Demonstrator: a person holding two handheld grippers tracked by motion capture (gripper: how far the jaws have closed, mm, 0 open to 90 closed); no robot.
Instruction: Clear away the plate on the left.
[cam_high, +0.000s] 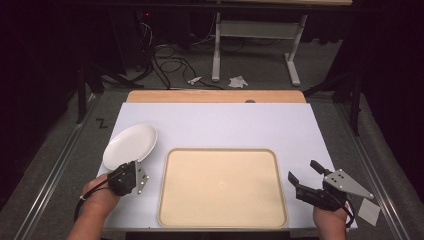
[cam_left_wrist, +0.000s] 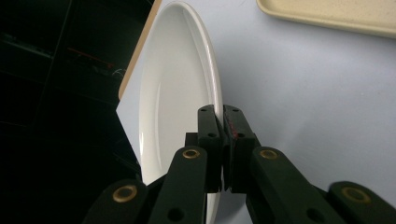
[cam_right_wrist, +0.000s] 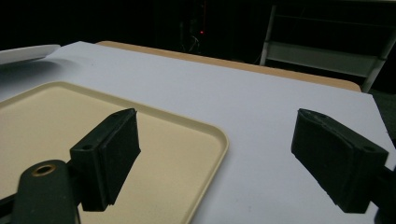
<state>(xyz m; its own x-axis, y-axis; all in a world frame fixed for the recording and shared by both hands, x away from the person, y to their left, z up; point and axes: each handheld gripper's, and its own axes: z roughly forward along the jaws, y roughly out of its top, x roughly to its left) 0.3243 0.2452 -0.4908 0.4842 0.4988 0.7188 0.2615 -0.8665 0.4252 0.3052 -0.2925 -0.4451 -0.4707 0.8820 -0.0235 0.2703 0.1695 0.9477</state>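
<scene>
The left gripper (cam_high: 131, 176) pinches the near rim of the white plate (cam_high: 131, 145), which tilts up at the white sheet's (cam_high: 225, 125) left edge, its long axis running far-right. The right gripper (cam_high: 304, 174) stands spread, right of the beige tray (cam_high: 165, 200).

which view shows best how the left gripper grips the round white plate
The left gripper view: the left gripper is shut on the round white plate at its near rim. The high view shows the whole plate but hides the pinch. The right gripper view catches just its edge.
</scene>
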